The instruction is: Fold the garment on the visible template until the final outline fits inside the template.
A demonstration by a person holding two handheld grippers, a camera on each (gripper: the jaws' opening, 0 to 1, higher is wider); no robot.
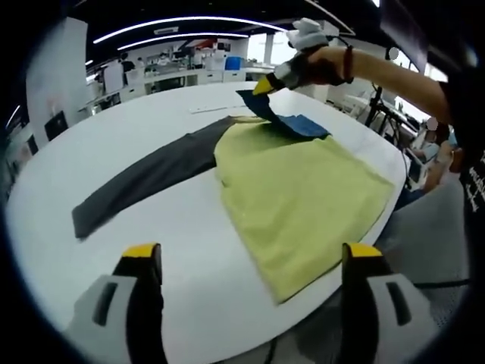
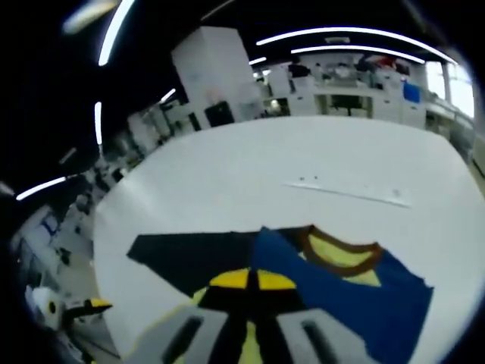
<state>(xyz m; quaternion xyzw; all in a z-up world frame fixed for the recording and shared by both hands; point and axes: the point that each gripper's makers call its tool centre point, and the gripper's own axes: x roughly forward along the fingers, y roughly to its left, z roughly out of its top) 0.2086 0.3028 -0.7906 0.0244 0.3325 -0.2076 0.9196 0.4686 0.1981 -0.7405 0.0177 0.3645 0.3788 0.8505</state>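
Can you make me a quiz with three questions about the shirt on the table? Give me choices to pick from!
1. Where does the dark sleeve lie?
A. flat on the white table
B. on the floor
C. on a chair

2. What colour is the shirt's big body panel?
A. red
B. yellow-green
C. white

3. How are the left gripper's jaws?
A. shut on the shirt
B. holding a cup
C. open, holding nothing

Answers: 1 A, it stretches across the tabletop. 2 B, the panel is yellow-green. 3 C, its yellow tips stand wide apart over the table.
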